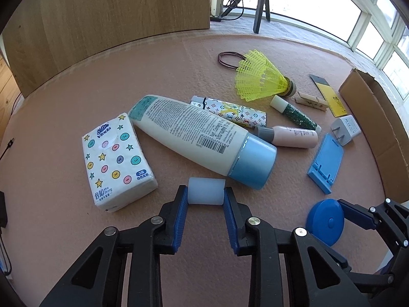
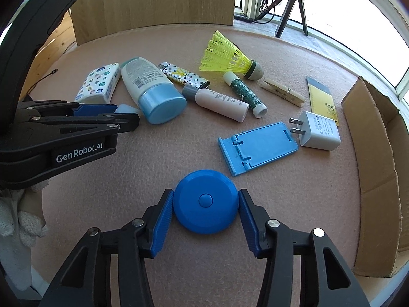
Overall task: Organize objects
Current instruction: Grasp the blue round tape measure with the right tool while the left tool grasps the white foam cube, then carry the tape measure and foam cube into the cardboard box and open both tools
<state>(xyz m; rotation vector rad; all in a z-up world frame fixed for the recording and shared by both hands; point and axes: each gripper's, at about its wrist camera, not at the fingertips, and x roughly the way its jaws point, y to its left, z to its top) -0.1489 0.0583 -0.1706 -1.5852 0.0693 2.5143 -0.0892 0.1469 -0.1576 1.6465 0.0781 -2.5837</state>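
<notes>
My left gripper is shut on a small pale blue cylinder, low over the pink mat; the gripper also shows in the right wrist view. My right gripper is shut on a round blue tape measure, also seen in the left wrist view. Ahead lie a tissue pack, a large lotion bottle with a blue cap, a patterned lighter, a small pink bottle, a green glue stick, a yellow shuttlecock and a blue phone stand.
A cardboard box stands open at the right edge. A white charger plug, a wooden clothespin, a yellow card and a hair tie lie on the mat. A wooden panel and a tripod stand behind.
</notes>
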